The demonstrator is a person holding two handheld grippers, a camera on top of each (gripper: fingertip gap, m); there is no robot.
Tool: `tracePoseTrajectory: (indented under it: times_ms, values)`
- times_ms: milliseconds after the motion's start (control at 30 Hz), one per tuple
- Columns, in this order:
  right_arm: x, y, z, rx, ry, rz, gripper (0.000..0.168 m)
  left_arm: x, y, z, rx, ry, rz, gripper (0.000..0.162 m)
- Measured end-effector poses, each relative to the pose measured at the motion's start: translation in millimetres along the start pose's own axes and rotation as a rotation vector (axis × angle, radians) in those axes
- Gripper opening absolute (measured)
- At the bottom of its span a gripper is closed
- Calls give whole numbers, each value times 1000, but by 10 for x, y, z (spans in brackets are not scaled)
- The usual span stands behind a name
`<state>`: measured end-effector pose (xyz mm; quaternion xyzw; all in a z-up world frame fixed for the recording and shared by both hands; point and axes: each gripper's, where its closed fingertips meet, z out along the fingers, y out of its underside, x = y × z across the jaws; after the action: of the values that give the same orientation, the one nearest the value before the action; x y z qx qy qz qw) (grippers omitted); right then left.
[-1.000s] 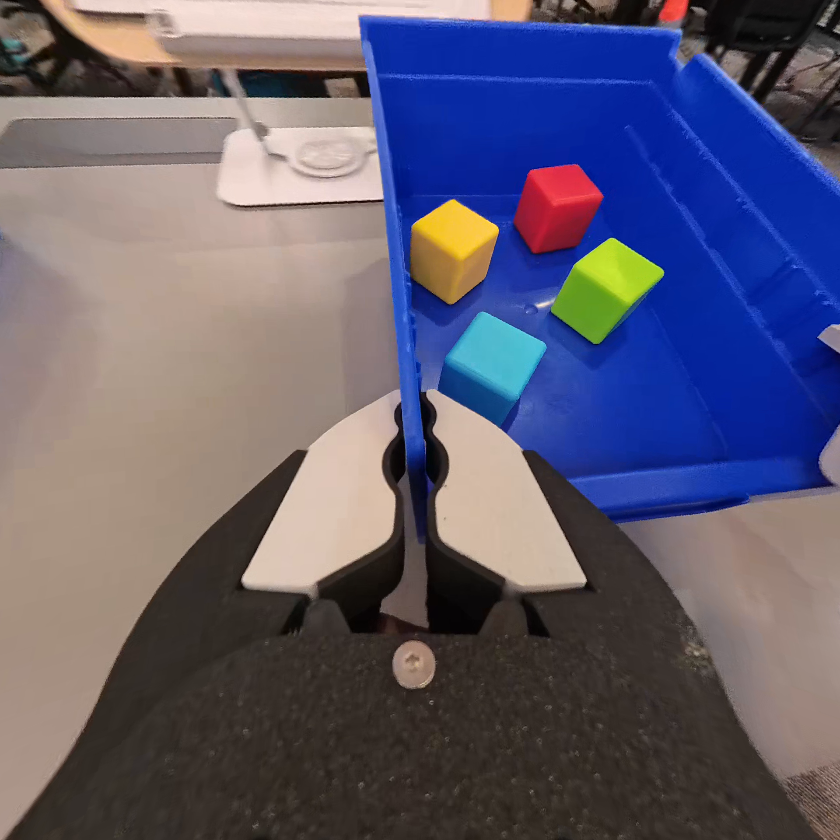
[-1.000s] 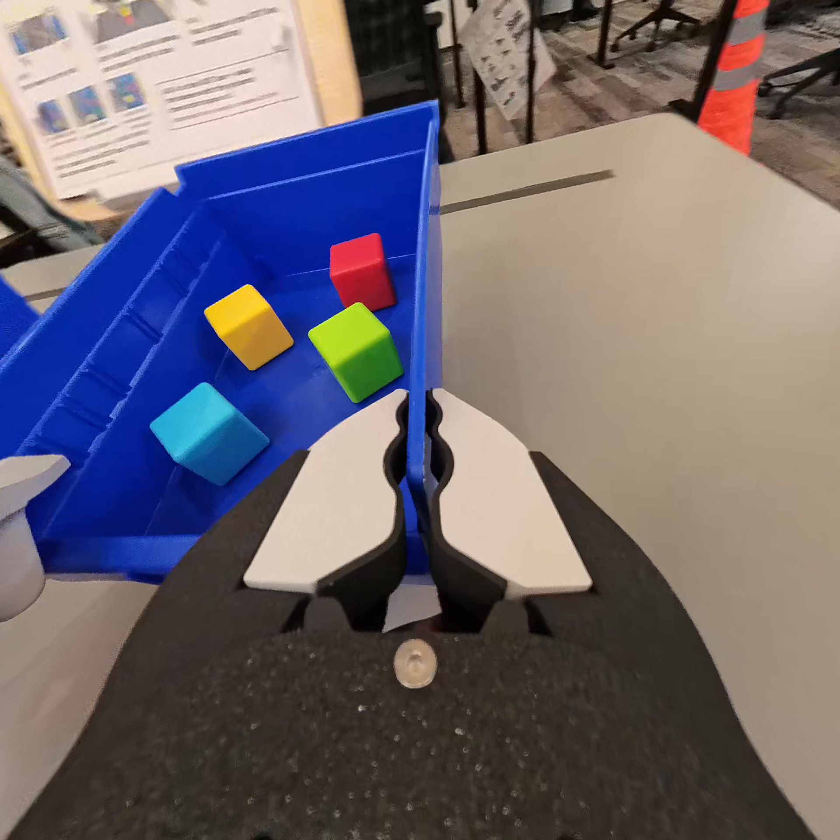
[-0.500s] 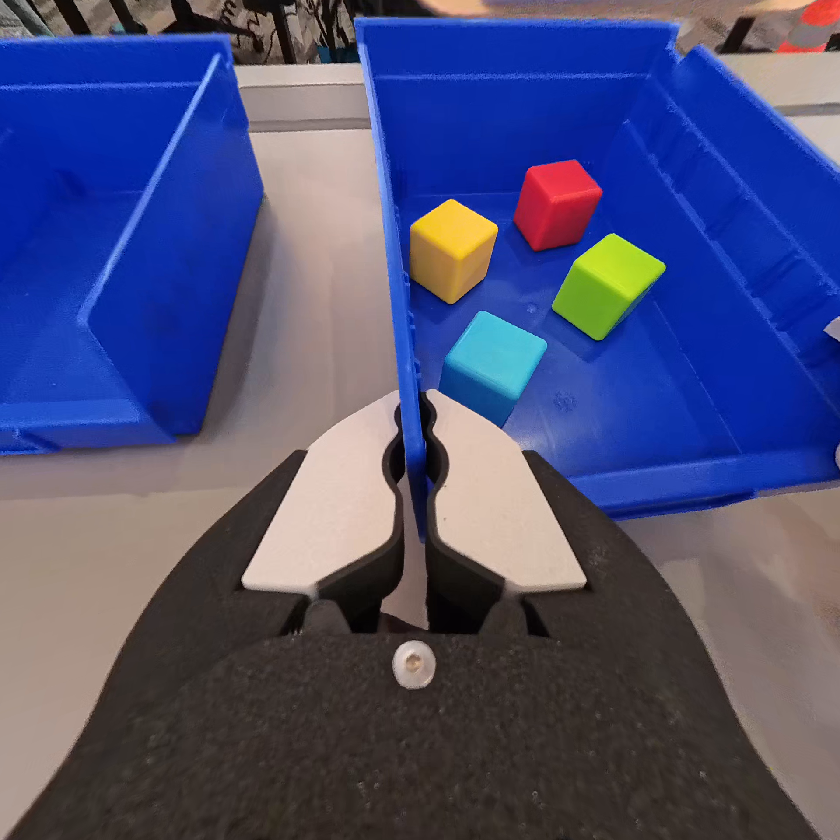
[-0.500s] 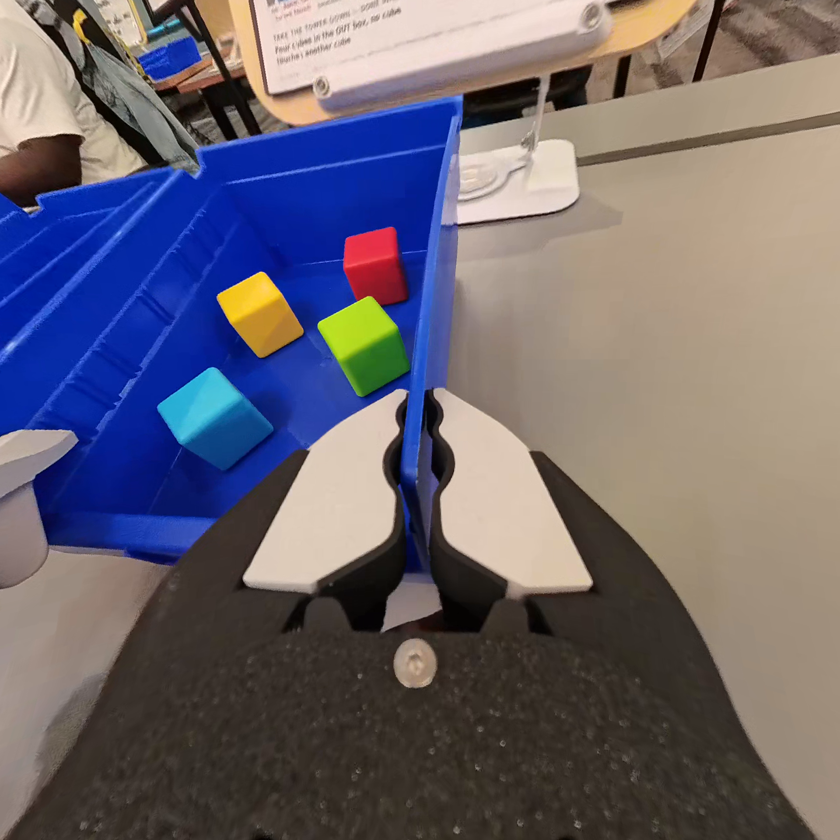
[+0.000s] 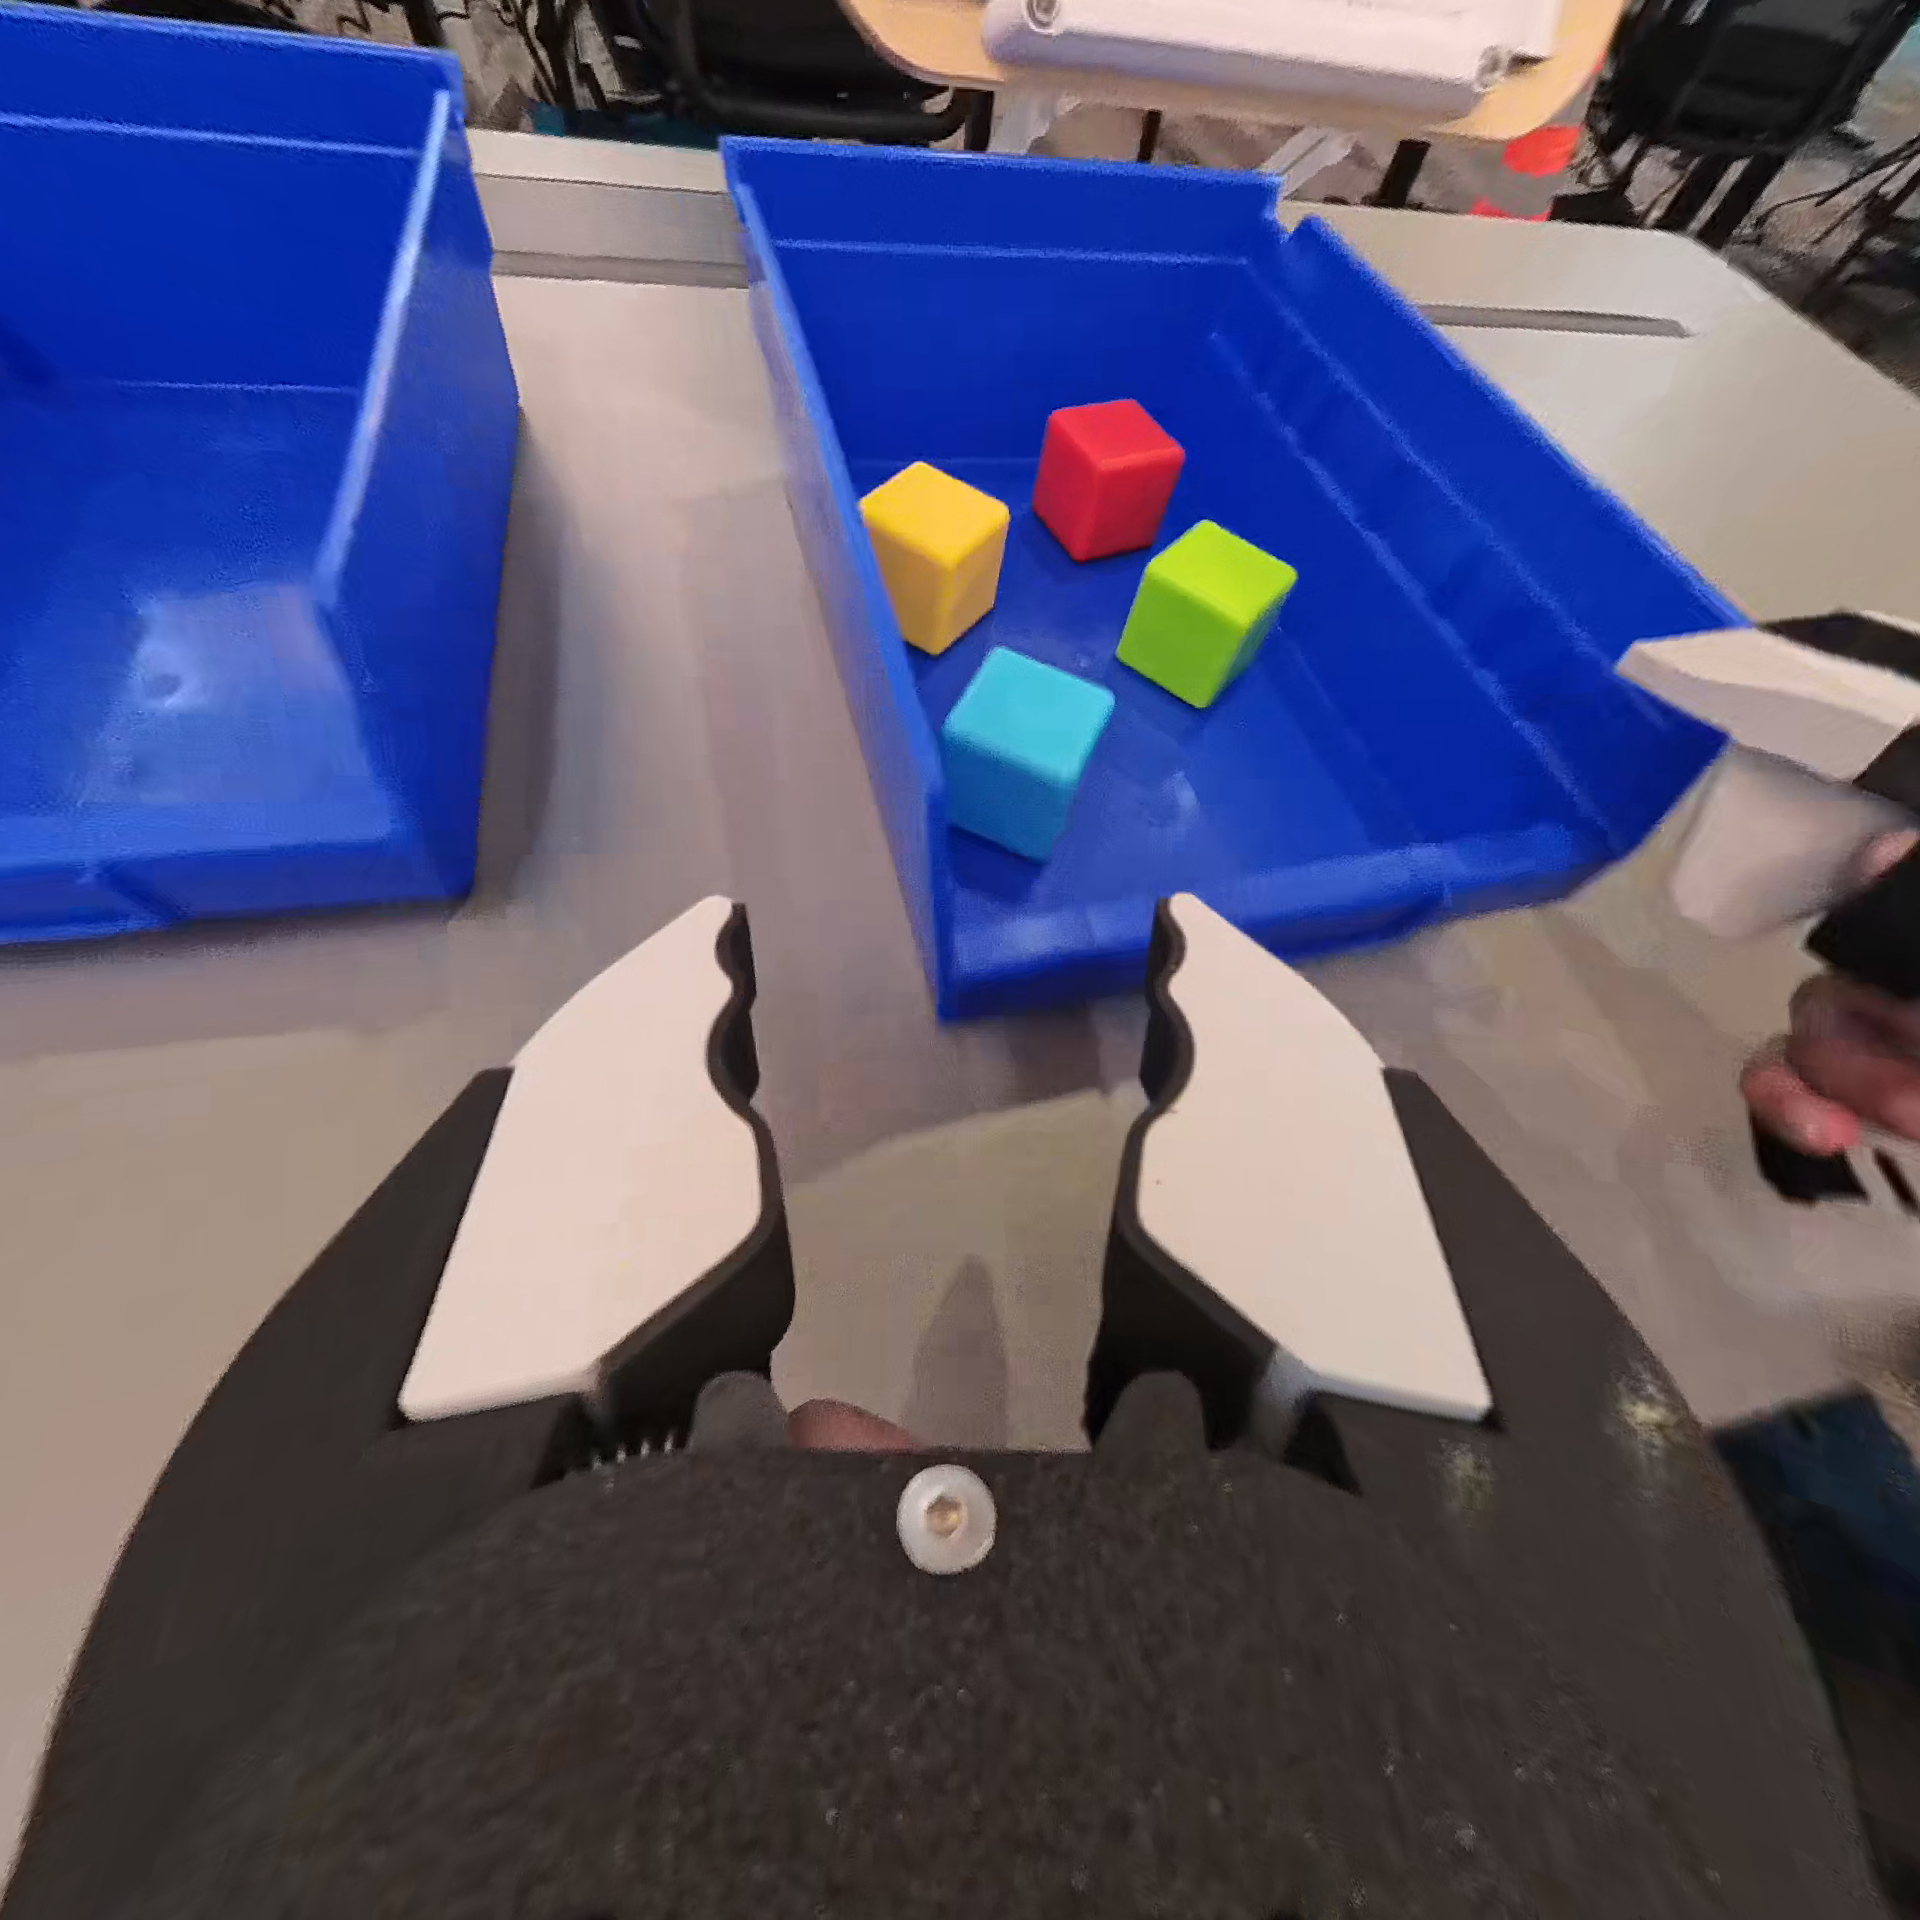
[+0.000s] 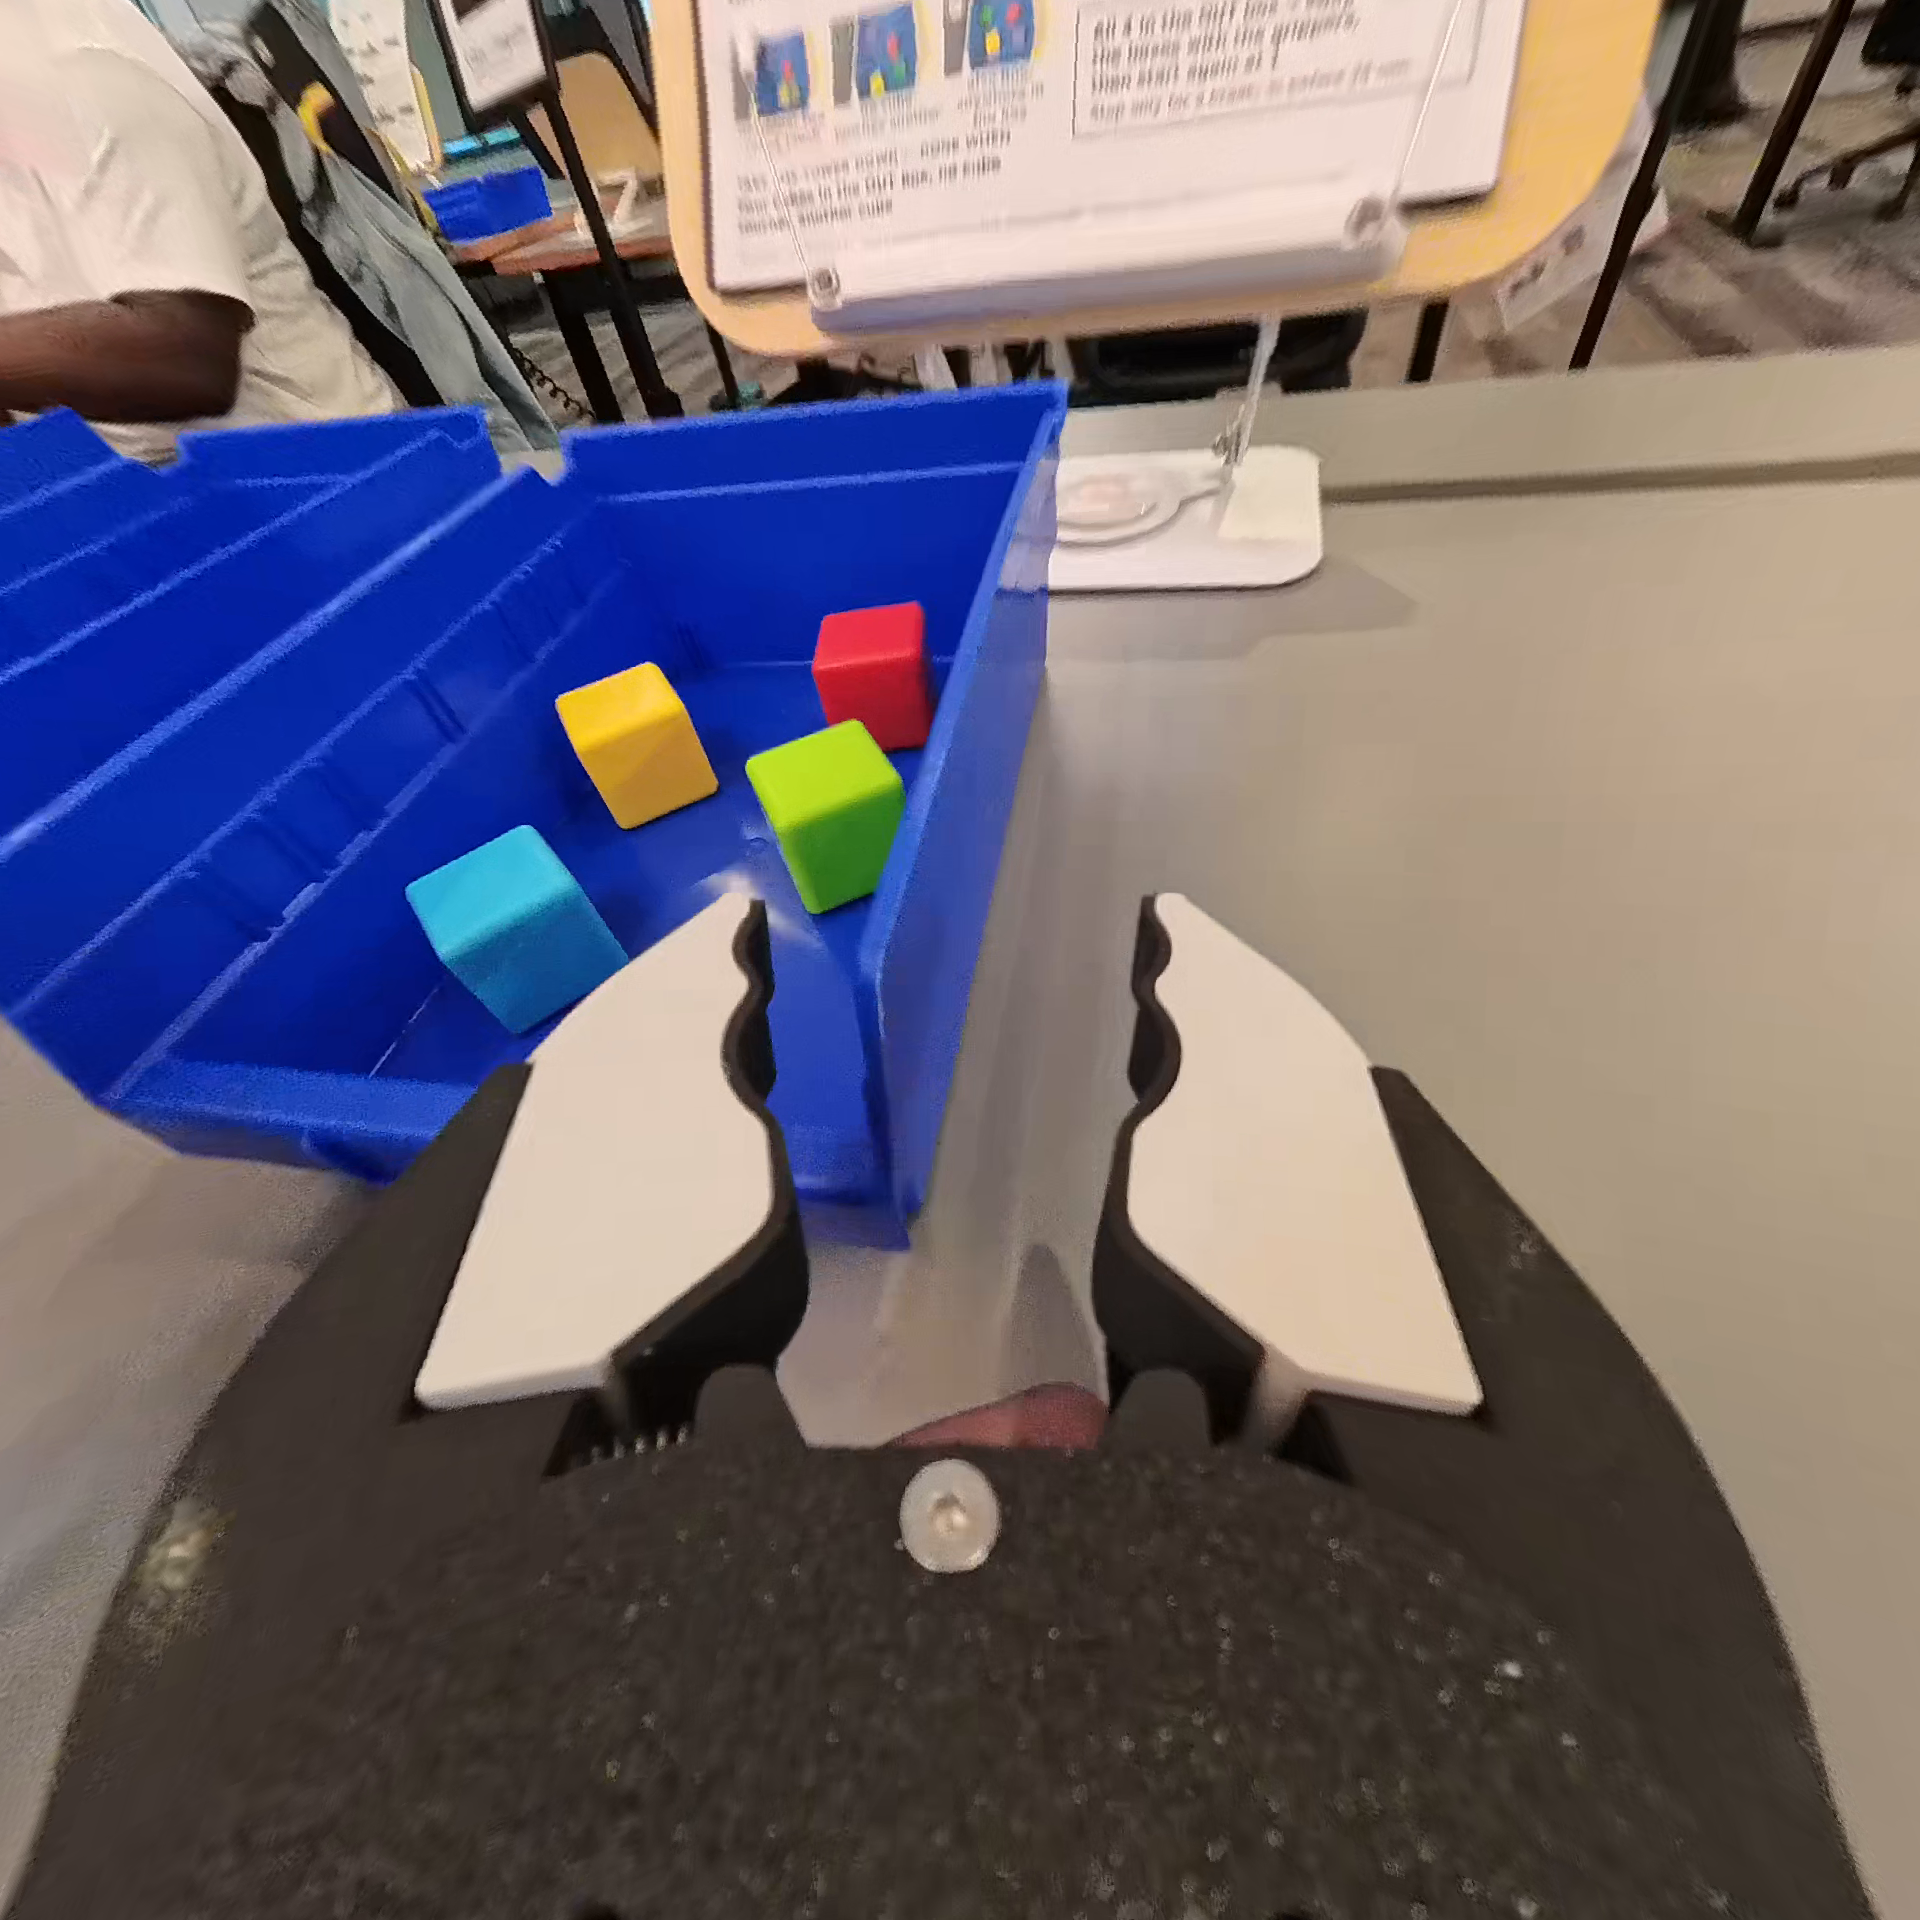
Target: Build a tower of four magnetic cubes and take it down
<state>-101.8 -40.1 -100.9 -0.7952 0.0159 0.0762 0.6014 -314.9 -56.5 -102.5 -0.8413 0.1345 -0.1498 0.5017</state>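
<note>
Grey table (image 5: 665, 644) in a busy room, chair legs and a sign stand (image 6: 1184, 520) at the back. Two blue bins on it: the right-hand bin (image 5: 1455, 436) holds all four cubes w/ gaps between them, yellow cube (image 5: 935, 551), red cube (image 5: 1107, 473), green cube (image 5: 1205, 608), cyan cube (image 5: 1023, 748), none stacked, so I'd say the tower's not begun. Second bin (image 5: 239, 520) sits just left, and what shows of it looks empty.

Left gripper (image 5: 945, 914) spread wide, nothing in it, hanging just short of the bin's near-left corner. Right gripper (image 6: 951, 909) also spread, straddling the bin's right wall w/o pinching it. Probably both are freeing up to go for a cube.

Hard to see: second bin cut off at frame edge, right gripper only a blurry sliver in left view, cube undersides hidden.
</note>
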Motion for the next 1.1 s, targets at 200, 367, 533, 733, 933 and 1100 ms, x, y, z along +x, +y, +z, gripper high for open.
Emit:
tracePoseTrajectory:
  times_ms: [200, 367, 533, 733, 933, 1100]
  values:
    - [16, -459, -376, 167, -48, -42, 64, -1236, 160, -488, 47, -189, -274, 63]
    - [-272, -567, -459, 191, -124, -118, 58, -2592, -164, -367, 141, -452, -244, 70]
    - [-562, -613, -536, 213, -221, -123, 51, -3170, -362, 78, 87, -486, -114, 66]
    - [-873, -617, -608, 218, -307, -138, 48, -3362, -286, 253, 15, -444, -172, 22]
    - [-1681, -74, -530, 55, -474, -278, 48, -3064, -102, 98, 2, -371, -174, 3]
    - [-2250, 358, -398, -81, -533, -314, 47, -2737, 186, -403, -2, -519, -156, 2]
